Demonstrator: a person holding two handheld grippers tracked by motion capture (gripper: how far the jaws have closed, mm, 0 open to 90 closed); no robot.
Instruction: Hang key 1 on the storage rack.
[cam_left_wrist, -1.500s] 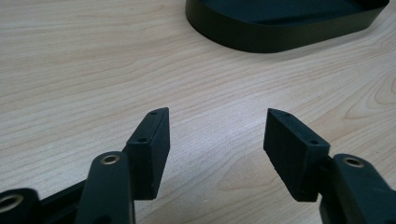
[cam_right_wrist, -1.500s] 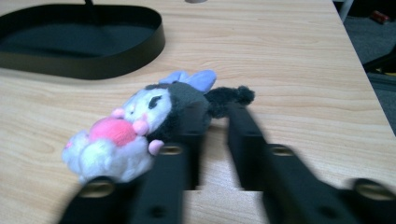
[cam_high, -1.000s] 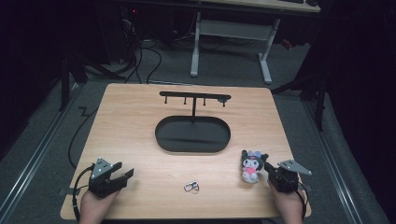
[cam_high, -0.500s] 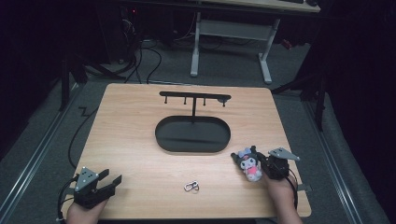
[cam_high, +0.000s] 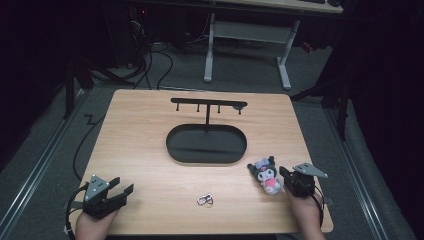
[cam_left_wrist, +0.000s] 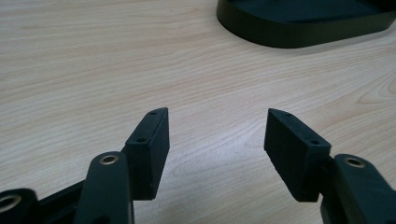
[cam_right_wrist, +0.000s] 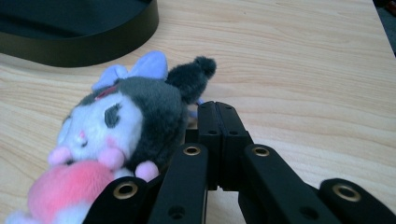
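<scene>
A small plush toy (cam_high: 266, 175) with a dark hood, white face and pink body lies on the wooden table, front right. My right gripper (cam_high: 281, 172) sits just to its right with the jaws closed together. In the right gripper view the plush (cam_right_wrist: 126, 116) leans against the left side of the shut gripper (cam_right_wrist: 217, 106); I cannot tell if a thin cord is pinched. My left gripper (cam_high: 122, 192) rests at the front left corner, open. In the left gripper view, bare wood shows between that gripper's (cam_left_wrist: 217, 116) jaws.
A black oval base (cam_high: 172, 145) stands mid-table, carrying a post and a hook bar (cam_high: 208, 105). Its rim appears in the left gripper view (cam_left_wrist: 299, 32) and the right gripper view (cam_right_wrist: 79, 46). A small metal clasp (cam_high: 204, 200) lies near the front edge.
The left gripper has drawn back a little toward the front left corner. The right gripper and the plush have shifted slightly to the left.
</scene>
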